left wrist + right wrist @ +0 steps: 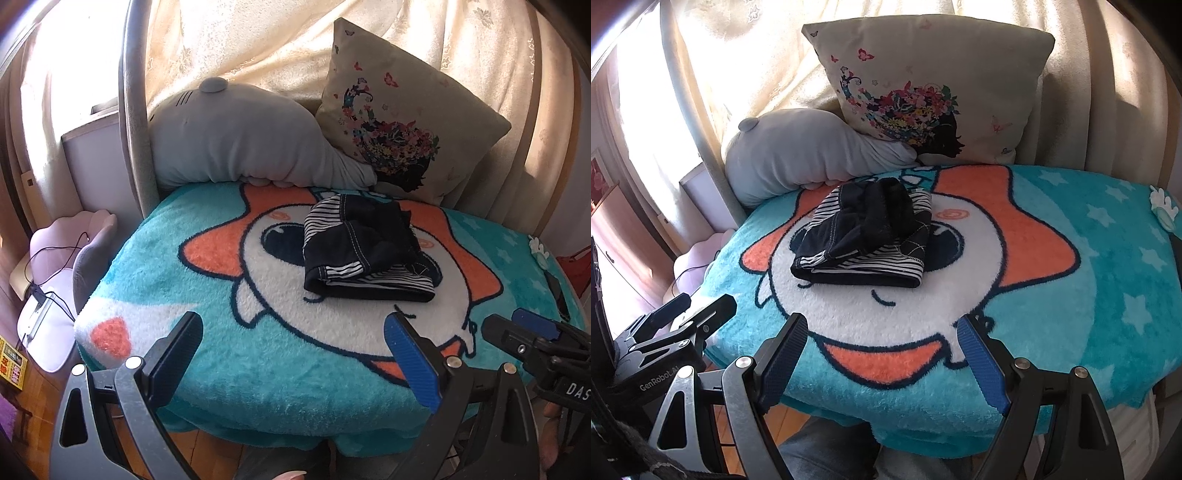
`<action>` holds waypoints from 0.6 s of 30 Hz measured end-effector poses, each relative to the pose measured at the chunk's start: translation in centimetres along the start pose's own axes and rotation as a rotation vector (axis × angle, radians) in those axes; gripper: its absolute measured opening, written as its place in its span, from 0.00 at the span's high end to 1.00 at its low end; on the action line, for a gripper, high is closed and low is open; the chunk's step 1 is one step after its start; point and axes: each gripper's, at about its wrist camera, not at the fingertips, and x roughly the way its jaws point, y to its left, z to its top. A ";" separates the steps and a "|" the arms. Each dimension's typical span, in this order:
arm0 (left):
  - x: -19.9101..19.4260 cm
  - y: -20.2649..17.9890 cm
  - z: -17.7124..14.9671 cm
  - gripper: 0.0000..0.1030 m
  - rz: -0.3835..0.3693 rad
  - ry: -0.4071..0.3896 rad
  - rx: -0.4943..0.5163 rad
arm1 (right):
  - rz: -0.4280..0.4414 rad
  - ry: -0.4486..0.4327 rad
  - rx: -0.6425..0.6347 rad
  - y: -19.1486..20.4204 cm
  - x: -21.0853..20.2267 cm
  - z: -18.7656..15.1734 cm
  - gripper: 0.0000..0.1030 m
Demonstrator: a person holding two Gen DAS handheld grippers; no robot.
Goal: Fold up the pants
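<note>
Dark navy pants [365, 247] with a black-and-white striped lining lie folded in a compact bundle on the turquoise cartoon blanket [258, 369]; they also show in the right wrist view [864, 236]. My left gripper [295, 332] is open and empty, held above the blanket's near edge, well short of the pants. My right gripper [882, 332] is open and empty too, also near the front edge. The right gripper shows at the right of the left wrist view [517, 325], and the left gripper at the left of the right wrist view [698, 310].
A grey plush pillow [240, 140] and a beige floral cushion [399, 110] lean against the curtain behind the blanket. A pink chair [70, 243] with cables stands at the left. Wooden floor [221, 446] shows below the front edge.
</note>
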 end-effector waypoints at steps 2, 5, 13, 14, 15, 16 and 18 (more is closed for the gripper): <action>0.4 0.1 0.0 0.05 -0.002 0.007 0.000 | -0.005 0.007 -0.004 0.0 0.3 0.1 0.16; 0.9 0.2 -0.1 0.05 -0.014 0.017 -0.010 | -0.009 0.007 -0.004 0.1 0.3 0.1 0.16; 1.2 -0.1 0.3 0.05 -0.038 0.018 0.009 | -0.027 -0.006 0.009 -0.2 0.2 0.3 0.16; 1.4 -0.2 0.3 0.05 -0.032 0.020 0.017 | -0.027 -0.003 0.013 -0.3 0.4 0.2 0.16; 1.6 -0.2 0.3 0.05 -0.033 0.023 0.021 | -0.027 0.002 0.016 -0.4 0.6 0.2 0.16; 1.9 -0.2 0.3 0.05 -0.038 0.031 0.024 | -0.026 0.006 0.019 -0.5 0.9 0.2 0.16; 2.6 -0.2 0.1 0.05 -0.046 0.044 0.028 | -0.030 0.020 0.021 -0.7 1.5 0.3 0.16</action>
